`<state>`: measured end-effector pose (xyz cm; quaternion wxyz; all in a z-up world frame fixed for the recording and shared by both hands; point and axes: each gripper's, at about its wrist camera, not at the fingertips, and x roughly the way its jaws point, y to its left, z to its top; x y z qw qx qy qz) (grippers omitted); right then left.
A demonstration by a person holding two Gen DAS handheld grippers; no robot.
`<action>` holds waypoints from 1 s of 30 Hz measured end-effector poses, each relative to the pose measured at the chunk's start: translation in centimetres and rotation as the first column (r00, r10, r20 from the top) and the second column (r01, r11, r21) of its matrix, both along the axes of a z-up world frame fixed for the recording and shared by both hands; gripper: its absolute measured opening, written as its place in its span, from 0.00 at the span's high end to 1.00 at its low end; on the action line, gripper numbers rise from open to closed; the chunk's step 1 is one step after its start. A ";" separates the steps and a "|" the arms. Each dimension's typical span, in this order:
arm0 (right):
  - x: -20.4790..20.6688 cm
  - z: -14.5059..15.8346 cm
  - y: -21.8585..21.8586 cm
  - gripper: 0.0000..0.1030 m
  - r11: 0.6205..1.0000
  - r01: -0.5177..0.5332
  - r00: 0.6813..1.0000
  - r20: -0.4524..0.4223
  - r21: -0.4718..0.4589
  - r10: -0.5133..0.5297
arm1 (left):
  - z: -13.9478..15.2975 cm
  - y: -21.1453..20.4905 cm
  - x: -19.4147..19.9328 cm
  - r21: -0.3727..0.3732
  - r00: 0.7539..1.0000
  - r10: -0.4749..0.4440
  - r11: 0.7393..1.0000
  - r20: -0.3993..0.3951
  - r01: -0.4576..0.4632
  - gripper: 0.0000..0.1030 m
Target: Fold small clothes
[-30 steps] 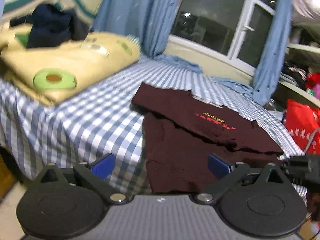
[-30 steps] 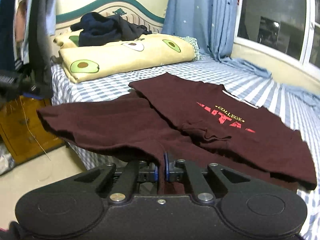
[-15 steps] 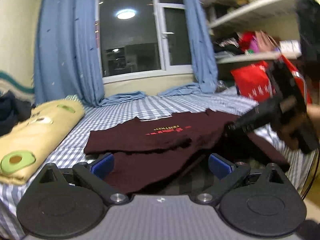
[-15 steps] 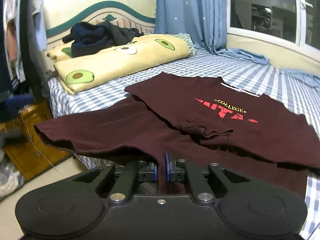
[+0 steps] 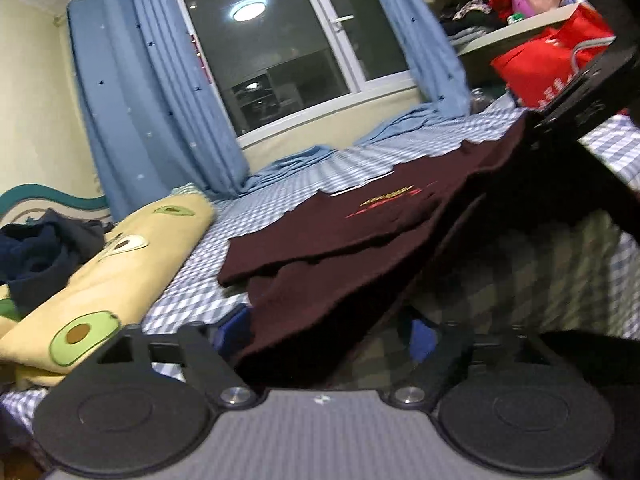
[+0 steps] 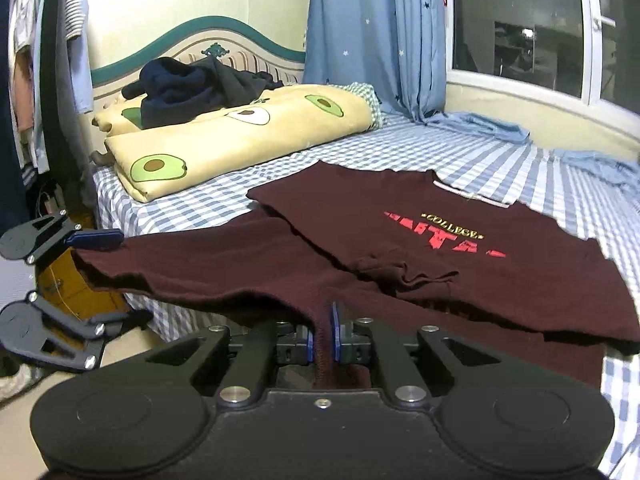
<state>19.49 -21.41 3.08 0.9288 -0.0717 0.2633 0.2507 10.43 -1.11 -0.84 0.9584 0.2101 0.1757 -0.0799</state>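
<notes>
A dark maroon T-shirt (image 6: 460,240) with red and gold "COLLEGE" print lies on the blue checked bed, partly folded. My right gripper (image 6: 323,340) is shut on its bottom hem and holds the hem lifted off the bed. My left gripper (image 5: 324,332) is open, and the hem's left corner (image 5: 312,320) hangs between its blue pads without being pinched. In the right wrist view the left gripper (image 6: 92,276) shows at the far left, jaws apart around the hem's corner. In the left wrist view the right gripper (image 5: 580,92) shows at upper right holding the cloth.
A yellow avocado-print quilt (image 6: 240,140) with dark clothes (image 6: 192,88) on it lies by the headboard. Blue curtains (image 5: 160,100) and a window stand behind the bed. A red bag (image 5: 540,68) and shelves are at the right. A wooden cabinet (image 6: 76,296) stands beside the bed.
My left gripper swung round and moved in to the hem's left corner, which now lies between its open pads. My right gripper kept its hold and raised the hem slightly.
</notes>
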 end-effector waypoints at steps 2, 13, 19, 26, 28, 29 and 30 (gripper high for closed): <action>-0.6 -0.3 0.4 0.91 1.000 0.000 1.000 0.019 -0.027 0.001 | 0.0 0.5 -0.2 -0.014 1.000 0.010 1.000 0.001 -0.009 0.38; -3.4 -1.9 0.4 0.82 0.994 0.054 0.996 0.082 -0.097 -0.046 | 1.3 0.7 0.2 -0.082 0.996 -0.034 0.996 0.079 0.040 0.92; -5.1 -5.2 0.4 0.43 0.972 0.121 0.982 0.170 -0.202 -0.087 | 3.5 0.6 1.4 -0.159 0.993 -0.026 0.986 0.115 0.045 0.95; -7.0 -11.2 0.1 0.16 0.863 0.288 0.932 0.331 -0.416 -0.151 | 6.0 1.0 2.6 -0.239 0.991 0.012 0.971 0.135 0.021 0.96; -7.2 -12.8 -0.6 0.16 0.839 0.311 0.930 0.325 -0.447 -0.172 | 6.4 1.5 3.0 -0.276 0.992 0.027 0.961 0.122 0.008 0.96; -7.2 -13.4 -0.9 0.16 0.831 0.317 0.931 0.315 -0.458 -0.182 | 6.5 1.7 3.2 -0.285 0.993 0.030 0.959 0.117 0.005 0.96; -7.2 -14.1 -1.3 0.16 0.818 0.330 0.930 0.311 -0.471 -0.196 | 6.6 1.8 3.3 -0.289 0.993 0.031 0.957 0.115 0.003 0.96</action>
